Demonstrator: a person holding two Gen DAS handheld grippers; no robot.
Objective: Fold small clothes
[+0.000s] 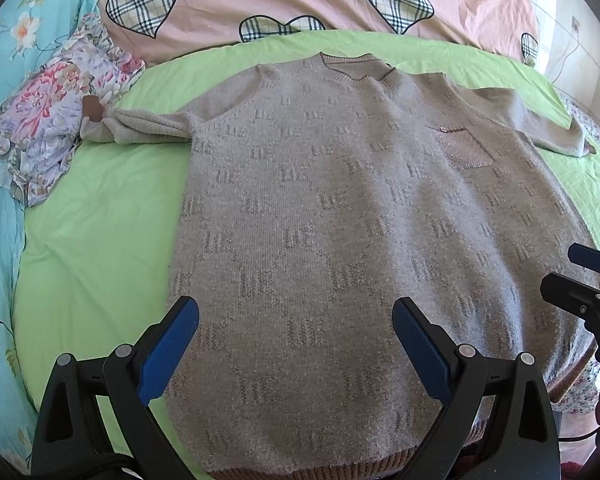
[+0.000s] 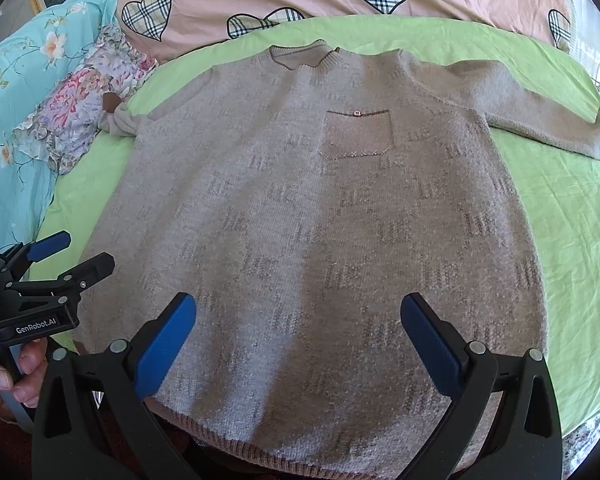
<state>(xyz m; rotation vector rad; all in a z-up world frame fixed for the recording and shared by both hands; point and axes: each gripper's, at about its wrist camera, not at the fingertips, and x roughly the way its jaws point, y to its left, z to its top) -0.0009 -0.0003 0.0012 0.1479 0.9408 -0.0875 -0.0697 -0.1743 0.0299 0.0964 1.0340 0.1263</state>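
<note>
Both claws, left claw (image 1: 296, 344) and right claw (image 2: 298, 344), gape apart over one sweater (image 1: 340, 220).

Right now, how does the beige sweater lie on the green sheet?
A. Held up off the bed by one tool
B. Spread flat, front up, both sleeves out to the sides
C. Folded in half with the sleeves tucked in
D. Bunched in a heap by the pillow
B: the sweater lies flat with its chest pocket showing, a sleeve stretched out on each side, and both tools open above the hem.

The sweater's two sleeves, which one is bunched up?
The left sleeve, beside the floral cloth, is twisted and bunched. The right sleeve lies spread out flat on the green sheet.
</note>
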